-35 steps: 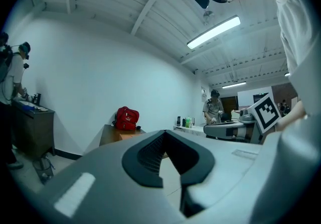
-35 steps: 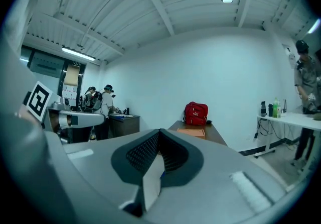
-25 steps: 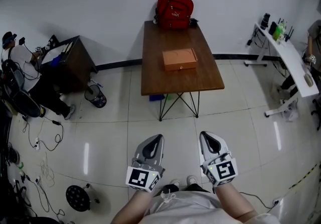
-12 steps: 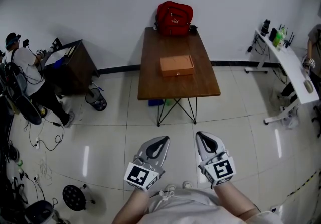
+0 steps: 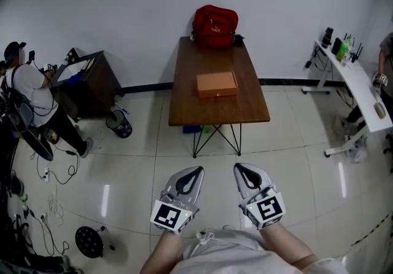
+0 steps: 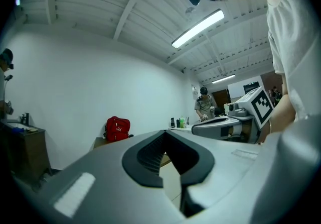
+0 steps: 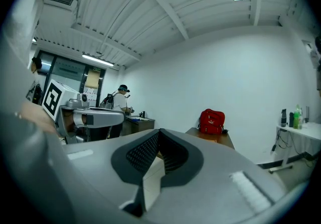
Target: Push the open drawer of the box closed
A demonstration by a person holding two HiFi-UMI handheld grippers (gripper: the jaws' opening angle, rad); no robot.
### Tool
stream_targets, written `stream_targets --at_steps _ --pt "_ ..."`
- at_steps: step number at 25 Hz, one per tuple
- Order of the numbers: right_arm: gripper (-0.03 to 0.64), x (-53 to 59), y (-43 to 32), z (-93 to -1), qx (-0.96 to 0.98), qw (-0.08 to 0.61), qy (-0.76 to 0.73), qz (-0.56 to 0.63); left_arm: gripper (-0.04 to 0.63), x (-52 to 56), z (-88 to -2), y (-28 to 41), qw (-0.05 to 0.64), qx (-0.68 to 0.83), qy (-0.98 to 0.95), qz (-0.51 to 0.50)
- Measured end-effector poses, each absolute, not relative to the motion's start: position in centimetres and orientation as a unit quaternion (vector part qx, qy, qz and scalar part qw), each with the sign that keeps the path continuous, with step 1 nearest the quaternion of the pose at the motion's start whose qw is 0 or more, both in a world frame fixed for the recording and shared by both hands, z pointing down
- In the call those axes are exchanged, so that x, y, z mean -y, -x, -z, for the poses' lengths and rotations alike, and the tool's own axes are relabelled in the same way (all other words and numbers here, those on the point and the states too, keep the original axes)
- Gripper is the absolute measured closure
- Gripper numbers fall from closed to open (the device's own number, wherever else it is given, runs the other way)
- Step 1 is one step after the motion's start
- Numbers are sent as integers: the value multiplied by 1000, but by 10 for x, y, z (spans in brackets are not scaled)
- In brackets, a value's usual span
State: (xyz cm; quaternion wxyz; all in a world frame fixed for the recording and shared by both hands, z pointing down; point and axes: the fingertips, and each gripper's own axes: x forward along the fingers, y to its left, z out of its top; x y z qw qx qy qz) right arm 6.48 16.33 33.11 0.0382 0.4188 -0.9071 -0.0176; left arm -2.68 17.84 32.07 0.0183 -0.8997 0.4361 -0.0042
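We hold the grey left gripper (image 5: pixel 193 174) and grey right gripper (image 5: pixel 241 171) pinched together and empty, well short of the flat orange box (image 5: pixel 217 84), likely as blunt pushers.

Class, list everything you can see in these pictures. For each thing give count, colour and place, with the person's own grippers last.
Table: one, brown wood, centre, by the far wall.
Box: one, orange, mid-table.
Bag: one, red, table's far end.
Cabinet: one, dark, left of the table.
Bin: one, dark, on the floor by the cabinet.
Desk: one, white, far right.
Bystander: one, white shirt, at the cabinet.
Left gripper: one, grey, jaws together, empty, above the floor.
Right gripper: one, grey, jaws together, empty, beside it.
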Motion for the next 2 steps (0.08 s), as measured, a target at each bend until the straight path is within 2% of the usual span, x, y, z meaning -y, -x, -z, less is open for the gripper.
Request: stream_targets --at_steps 2 --pt "609 -163 -61 -330 911 34 -412 18 589 -178 -321 23 24 -433 901 4"
